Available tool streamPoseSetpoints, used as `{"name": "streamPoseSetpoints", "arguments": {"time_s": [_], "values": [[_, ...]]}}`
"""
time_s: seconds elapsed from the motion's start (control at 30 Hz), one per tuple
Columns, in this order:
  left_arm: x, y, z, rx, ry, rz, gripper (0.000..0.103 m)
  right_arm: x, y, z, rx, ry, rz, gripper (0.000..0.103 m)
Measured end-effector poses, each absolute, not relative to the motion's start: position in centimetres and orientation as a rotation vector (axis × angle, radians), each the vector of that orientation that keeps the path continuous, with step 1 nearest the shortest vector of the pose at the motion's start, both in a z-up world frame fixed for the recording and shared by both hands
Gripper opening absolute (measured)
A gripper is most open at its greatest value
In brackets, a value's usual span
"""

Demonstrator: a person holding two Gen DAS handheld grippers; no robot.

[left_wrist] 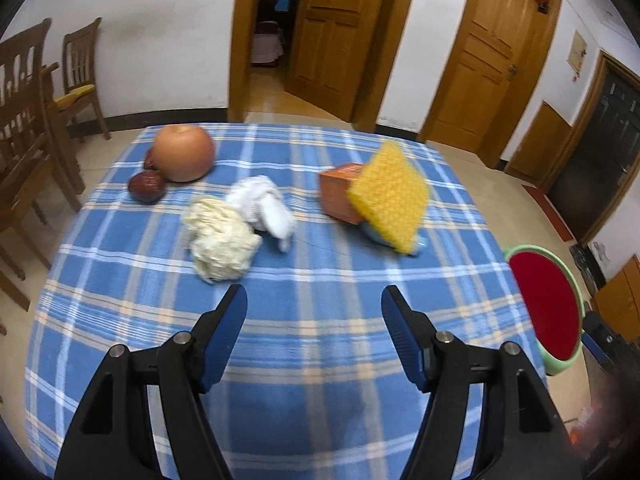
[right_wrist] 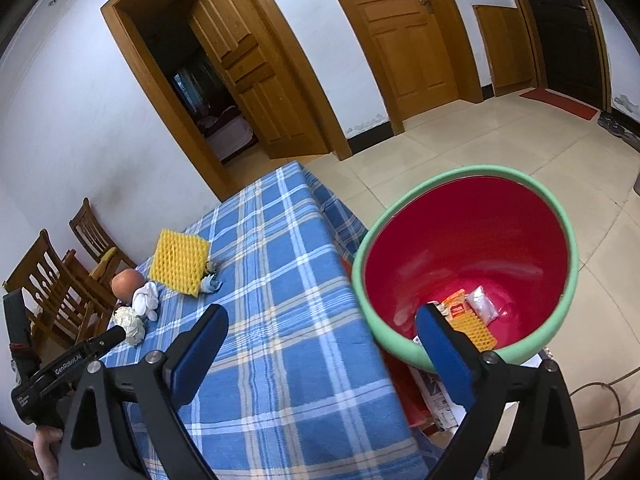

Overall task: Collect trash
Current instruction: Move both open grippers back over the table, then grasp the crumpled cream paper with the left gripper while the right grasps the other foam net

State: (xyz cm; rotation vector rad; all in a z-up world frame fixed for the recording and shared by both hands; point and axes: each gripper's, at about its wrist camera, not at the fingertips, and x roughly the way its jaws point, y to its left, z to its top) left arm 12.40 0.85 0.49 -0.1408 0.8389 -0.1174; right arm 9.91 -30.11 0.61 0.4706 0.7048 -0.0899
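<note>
My left gripper (left_wrist: 314,300) is open and empty above the blue checked tablecloth (left_wrist: 312,340), a little short of the trash. A cream crumpled wad (left_wrist: 220,240) and a white crumpled tissue (left_wrist: 264,204) lie just ahead on the left. A yellow foam net (left_wrist: 390,196) leans on an orange box (left_wrist: 340,192), with a blue wrapper (left_wrist: 376,236) under it. My right gripper (right_wrist: 320,320) is open and empty at the table's right edge, next to the red bin with a green rim (right_wrist: 468,264). The bin holds a yellow net, an orange packet (right_wrist: 456,308) and a clear bag (right_wrist: 482,304).
An apple (left_wrist: 184,152) and two dark red fruits (left_wrist: 146,186) sit at the far left of the table. Wooden chairs (left_wrist: 24,128) stand to the left. Doors and an open doorway (left_wrist: 272,32) are behind. The bin also shows in the left wrist view (left_wrist: 548,304).
</note>
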Motion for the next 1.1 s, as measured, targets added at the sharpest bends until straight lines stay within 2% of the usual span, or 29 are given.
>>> {"name": "streamPoseSetpoints", "arguments": {"time_s": [0.5,1.0,1.1], "values": [[16.8,5.5,-1.6,-0.132,0.860,0.006,0.069,12.7,-27.4,-0.2,0.427,0.764,-0.047,0.099],[18.9,6.8,-3.9,-0.204,0.871,-0.032,0.069,17.7,-22.2,-0.4,0.308,0.813,0.047,0.102],[19.0,7.1,-4.2,-0.219,0.870,-0.049,0.055,19.0,-20.7,-0.5,0.284,0.823,0.075,0.102]]}}
